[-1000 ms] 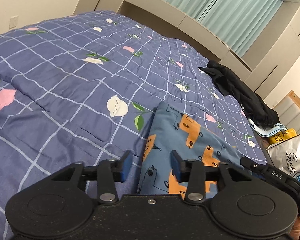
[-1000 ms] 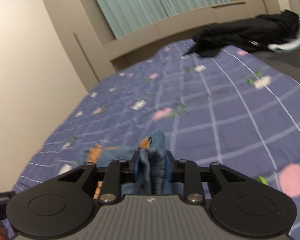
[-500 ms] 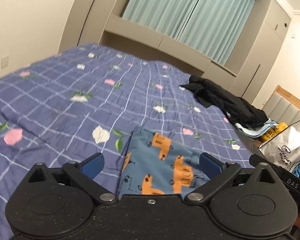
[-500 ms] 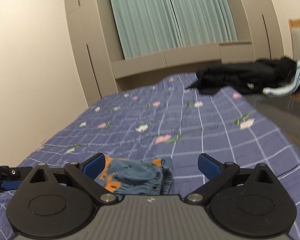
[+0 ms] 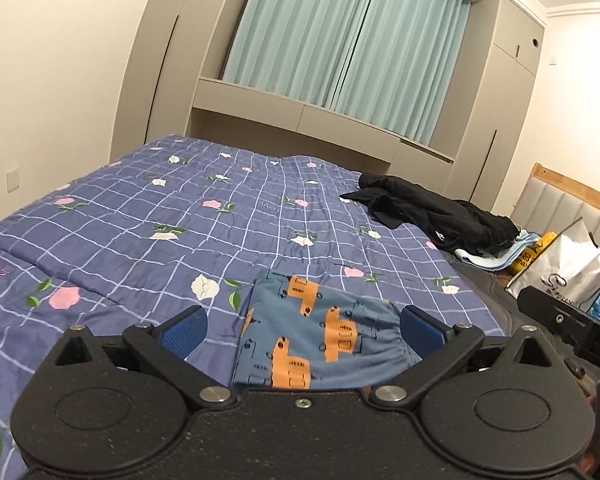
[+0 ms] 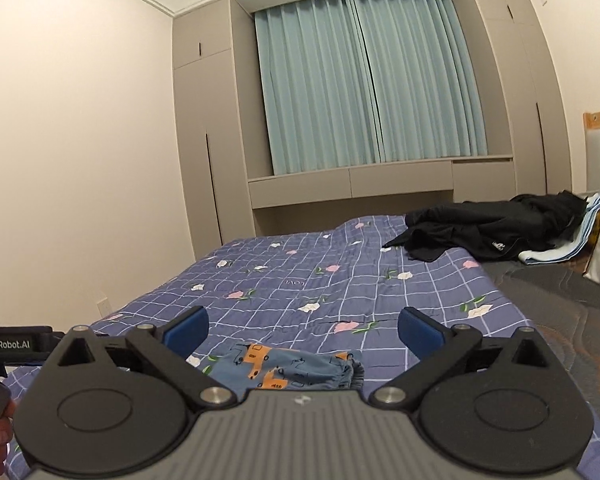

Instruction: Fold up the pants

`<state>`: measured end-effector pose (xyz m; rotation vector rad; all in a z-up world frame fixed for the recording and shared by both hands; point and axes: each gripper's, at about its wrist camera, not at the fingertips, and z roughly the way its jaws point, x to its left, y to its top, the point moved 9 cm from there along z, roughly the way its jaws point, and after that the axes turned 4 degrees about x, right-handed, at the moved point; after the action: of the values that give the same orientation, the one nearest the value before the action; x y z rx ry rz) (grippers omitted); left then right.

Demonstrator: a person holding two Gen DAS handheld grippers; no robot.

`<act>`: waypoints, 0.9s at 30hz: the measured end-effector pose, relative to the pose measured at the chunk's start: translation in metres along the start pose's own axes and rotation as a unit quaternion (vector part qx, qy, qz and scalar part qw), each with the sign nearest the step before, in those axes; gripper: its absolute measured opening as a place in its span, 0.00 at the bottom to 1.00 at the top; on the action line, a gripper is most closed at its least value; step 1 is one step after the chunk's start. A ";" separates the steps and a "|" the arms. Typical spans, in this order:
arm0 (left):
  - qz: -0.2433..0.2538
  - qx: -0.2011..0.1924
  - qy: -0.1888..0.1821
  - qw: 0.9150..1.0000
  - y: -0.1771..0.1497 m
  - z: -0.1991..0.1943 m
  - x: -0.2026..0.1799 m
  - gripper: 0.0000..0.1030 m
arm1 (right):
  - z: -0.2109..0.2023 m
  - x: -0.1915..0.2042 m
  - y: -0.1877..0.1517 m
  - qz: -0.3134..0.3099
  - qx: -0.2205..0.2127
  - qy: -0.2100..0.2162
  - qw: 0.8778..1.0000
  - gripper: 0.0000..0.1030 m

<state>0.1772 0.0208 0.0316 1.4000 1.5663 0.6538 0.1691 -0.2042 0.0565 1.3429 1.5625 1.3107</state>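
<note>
Fingers (image 5: 184,330) of L gripper (image 5: 302,330) and R gripper (image 6: 302,328) are spread wide, having just been opening; nothing is gripped. Folded pants (image 5: 320,340) are laid flat on bed (image 5: 140,232), below both grippers, w/ black clothes (image 5: 440,212) well apart.

"GenRobot.AI" stands on the left tongs' body (image 6: 8,345), at frame's left edge.

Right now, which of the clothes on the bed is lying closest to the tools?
The blue pants with orange vehicles, folded just ahead of both open tools; the black garment lies crumpled at the bed's far right.
</note>
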 end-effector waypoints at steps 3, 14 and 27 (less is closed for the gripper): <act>0.009 0.000 0.005 1.000 -0.010 -0.011 -0.002 0.99 | -0.014 0.005 -0.007 -0.005 -0.002 -0.003 1.000 1.00; 0.023 -0.004 0.032 0.999 -0.049 -0.032 0.005 0.99 | -0.044 0.013 -0.042 -0.016 -0.001 -0.024 1.000 1.00; 0.047 0.005 0.057 0.997 -0.087 -0.027 0.011 0.99 | -0.049 0.009 -0.096 -0.007 0.021 -0.050 0.999 1.00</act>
<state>0.1128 0.0176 -0.0337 1.4725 1.6024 0.7954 0.0954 -0.2041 -0.0223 1.3990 1.5375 1.1898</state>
